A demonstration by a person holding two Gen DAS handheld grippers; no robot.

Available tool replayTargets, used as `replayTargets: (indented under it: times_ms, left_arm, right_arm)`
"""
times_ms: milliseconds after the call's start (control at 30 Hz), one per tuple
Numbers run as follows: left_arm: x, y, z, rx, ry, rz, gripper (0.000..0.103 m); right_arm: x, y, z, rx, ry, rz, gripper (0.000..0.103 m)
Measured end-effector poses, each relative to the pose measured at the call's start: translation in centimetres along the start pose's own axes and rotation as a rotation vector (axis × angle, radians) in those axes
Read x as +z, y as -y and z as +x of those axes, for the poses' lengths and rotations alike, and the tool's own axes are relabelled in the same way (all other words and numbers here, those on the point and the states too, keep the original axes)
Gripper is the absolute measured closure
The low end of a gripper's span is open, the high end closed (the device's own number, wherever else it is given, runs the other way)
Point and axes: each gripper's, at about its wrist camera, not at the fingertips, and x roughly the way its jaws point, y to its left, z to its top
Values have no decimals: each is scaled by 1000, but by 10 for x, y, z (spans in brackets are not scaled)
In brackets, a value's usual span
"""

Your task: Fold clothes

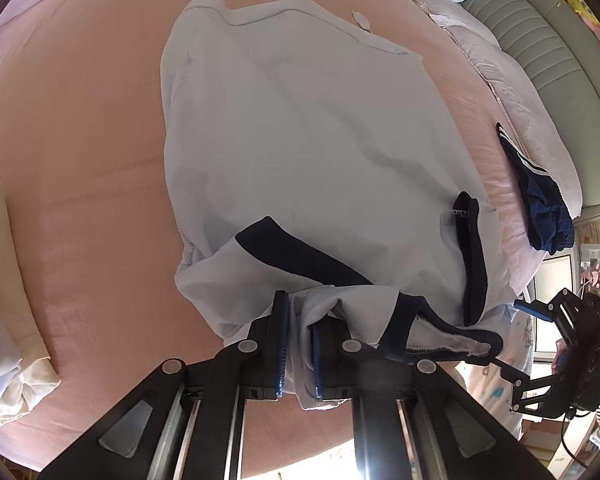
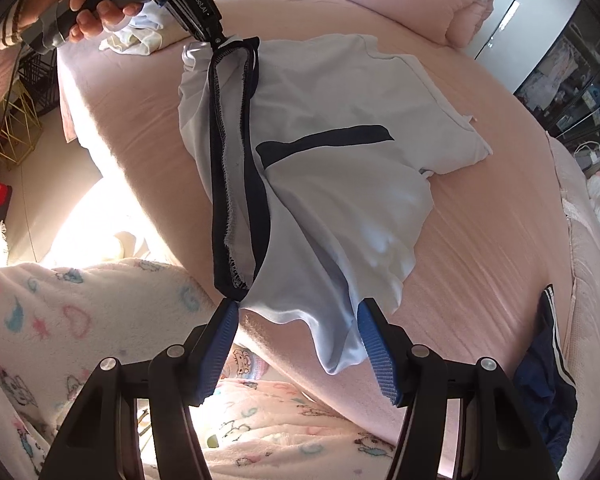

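Blue-padded fingers (image 2: 374,346) of the right gripper (image 2: 296,344) stand apart, with a loose fold of the white shirt (image 2: 340,92) hanging between them – the pads do not press on it. That shirt, white with a dark navy stripe (image 2: 328,140) across the front and a dark navy collar (image 2: 236,168), lies mostly spread on the pink bed (image 2: 480,240), its near edge lifted off the sheet toward the bed's edge.

From the left wrist view, the left gripper (image 1: 298,344) is pinched nearly closed on a bunched bit of white cloth beside the collar, which trails away to the right. In the right wrist view a hand (image 2: 88,4) grips that tool's handle at the top left, and the collar runs stretched from its tip down to the right gripper's fingers.

A dark blue garment with white stripes (image 1: 540,196) lies apart at the bed's right side – a pale crumpled cloth (image 1: 8,364) sits at the left. Patterned fleece (image 2: 60,320) shows below the right gripper.
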Motion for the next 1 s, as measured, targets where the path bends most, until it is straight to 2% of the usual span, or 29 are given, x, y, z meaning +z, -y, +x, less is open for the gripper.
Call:
replayTargets:
  times_ms: [133, 233, 267, 300, 333, 400, 567, 633, 700, 800, 867, 1000]
  left_arm:
    - [0, -3, -2, -10, -6, 6, 94]
    - [-1, -8, -4, -23, -10, 0, 94]
    - [-1, -11, -4, -26, -12, -4, 94]
    - [-3, -14, -4, -29, -15, -11, 94]
    - [-4, -17, -5, -34, -19, -19, 94]
    - [-7, -19, -7, -40, -21, -22, 94]
    - [-11, -22, -15, -52, -11, -23, 94]
    - [-11, -23, -20, -93, 0, -46, 94]
    - [-11, -28, -26, -140, 13, -73, 94]
    - [-4, -23, -27, -168, 36, -74, 94]
    - [-1, -18, -25, -136, 32, -44, 94]
    - [2, -3, -10, -86, 6, -10, 94]
  right_arm:
    - [6, -12, 12, -91, -4, -73, 42]
    - [12, -12, 18, -96, -13, -95, 42]
    - [14, -10, 19, -89, -18, -89, 45]
    - [16, -6, 20, -73, -26, -63, 67]
    - [18, -1, 21, -47, -35, -26, 76]
    - [22, 9, 19, -10, -40, 31, 84]
    - [28, 33, 4, 53, -23, 161, 88]
    - [31, 43, -5, 67, 6, 210, 88]
    - [35, 51, -14, 47, 50, 232, 88]
    - [43, 64, -23, 34, 91, 277, 88]
    - [53, 72, -21, 44, 87, 295, 88]
    - [59, 72, -28, 54, 94, 249, 87]
